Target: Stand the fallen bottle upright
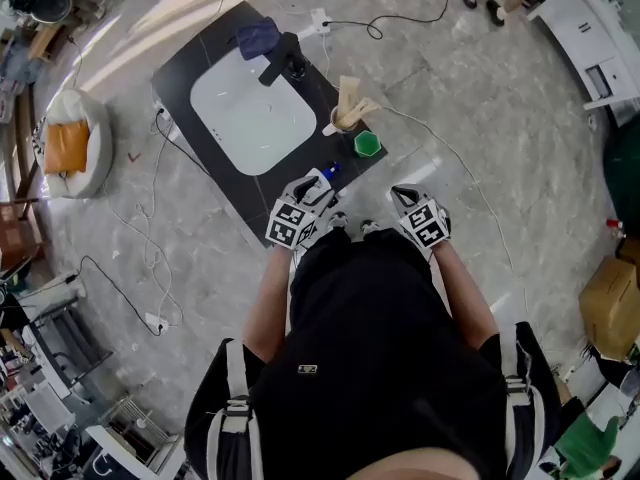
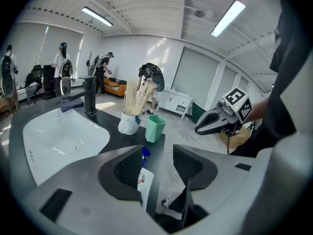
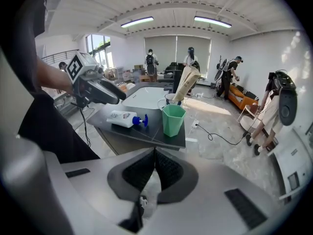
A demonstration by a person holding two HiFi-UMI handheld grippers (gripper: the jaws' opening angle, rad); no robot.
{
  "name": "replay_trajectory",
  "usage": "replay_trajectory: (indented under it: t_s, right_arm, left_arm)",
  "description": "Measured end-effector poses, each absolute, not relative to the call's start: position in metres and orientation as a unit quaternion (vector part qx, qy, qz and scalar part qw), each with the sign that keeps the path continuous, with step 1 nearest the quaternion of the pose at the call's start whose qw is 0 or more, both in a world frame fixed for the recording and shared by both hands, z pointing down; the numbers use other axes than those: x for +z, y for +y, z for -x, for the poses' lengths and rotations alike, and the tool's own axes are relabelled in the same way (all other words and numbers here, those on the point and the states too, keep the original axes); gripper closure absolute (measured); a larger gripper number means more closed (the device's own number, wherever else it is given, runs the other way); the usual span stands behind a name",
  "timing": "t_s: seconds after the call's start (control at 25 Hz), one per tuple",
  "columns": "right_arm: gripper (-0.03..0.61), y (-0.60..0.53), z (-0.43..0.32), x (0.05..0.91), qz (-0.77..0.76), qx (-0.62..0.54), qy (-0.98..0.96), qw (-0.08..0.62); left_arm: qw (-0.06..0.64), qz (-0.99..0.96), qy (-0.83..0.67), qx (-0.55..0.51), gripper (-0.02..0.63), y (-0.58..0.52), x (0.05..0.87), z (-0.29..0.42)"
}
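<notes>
A white bottle with a blue pump lies on its side near the front corner of the black counter. In the head view only its blue pump shows past my left gripper. My left gripper is open and hovers over the bottle, whose label shows just below the left jaw; the pads do not press on it. My right gripper is shut and empty, held off the counter's front edge, to the right of the left one.
A green cup and a white holder of wooden utensils stand on the counter's right edge just beyond the bottle. A white sink basin with a black faucet fills the counter. Cables lie on the floor around; people stand far off.
</notes>
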State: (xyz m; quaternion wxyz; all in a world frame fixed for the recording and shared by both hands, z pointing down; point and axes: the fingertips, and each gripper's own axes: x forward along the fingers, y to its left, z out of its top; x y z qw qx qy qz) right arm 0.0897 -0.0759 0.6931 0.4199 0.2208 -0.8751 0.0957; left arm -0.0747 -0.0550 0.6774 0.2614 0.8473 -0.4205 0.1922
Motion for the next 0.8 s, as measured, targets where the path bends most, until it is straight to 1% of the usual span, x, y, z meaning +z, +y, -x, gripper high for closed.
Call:
replay_trajectory:
  t_s: [0.48,0.68,0.8]
  right_arm:
    - [0.518,-0.069,-0.088,0.703,-0.256,0.106,-0.862,0.424]
    - [0.518,-0.066,-0.091,0.704,-0.273,0.118,-0.854,0.428]
    - [0.518,-0.063,-0.09,0.703,-0.281,0.126,-0.85,0.428]
  left_arm:
    - [0.254,-0.85,-0.385,0.253,0.324,-0.068,0.72,0.081]
    - [0.255,-0.847,-0.361,0.294,0.303,-0.07,0.731,0.076]
    - [0.248,-0.836,-0.372,0.318,0.286,-0.075,0.741,0.081]
